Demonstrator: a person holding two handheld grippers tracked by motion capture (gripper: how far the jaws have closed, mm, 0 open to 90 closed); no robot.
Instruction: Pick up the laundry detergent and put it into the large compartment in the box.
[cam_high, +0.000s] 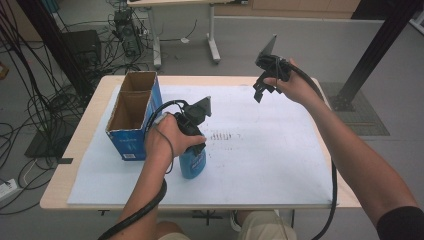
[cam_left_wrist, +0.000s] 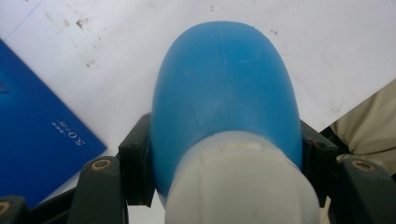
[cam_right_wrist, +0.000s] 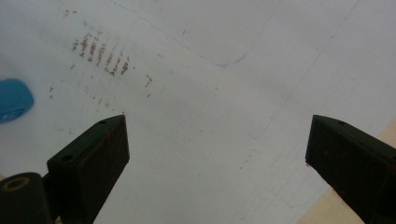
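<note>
Your left gripper (cam_high: 196, 131) has its jaws clamped on the blue bottle (cam_left_wrist: 224, 93), one on each flank just below the white cap (cam_left_wrist: 238, 182), so the bottle stands upright on the white sheet (cam_high: 270, 150) and likely won't tip. The open blue carton (cam_high: 131, 116) sits just beside it, probably its destination. Your right gripper (cam_high: 265, 82) hovers well apart over the worktop (cam_high: 87, 117), jaws wide and empty, keeping clear.

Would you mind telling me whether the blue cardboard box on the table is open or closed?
Open. In the high view the blue cardboard box has no lid on top, and its brown inside walls show in two compartments.
</note>
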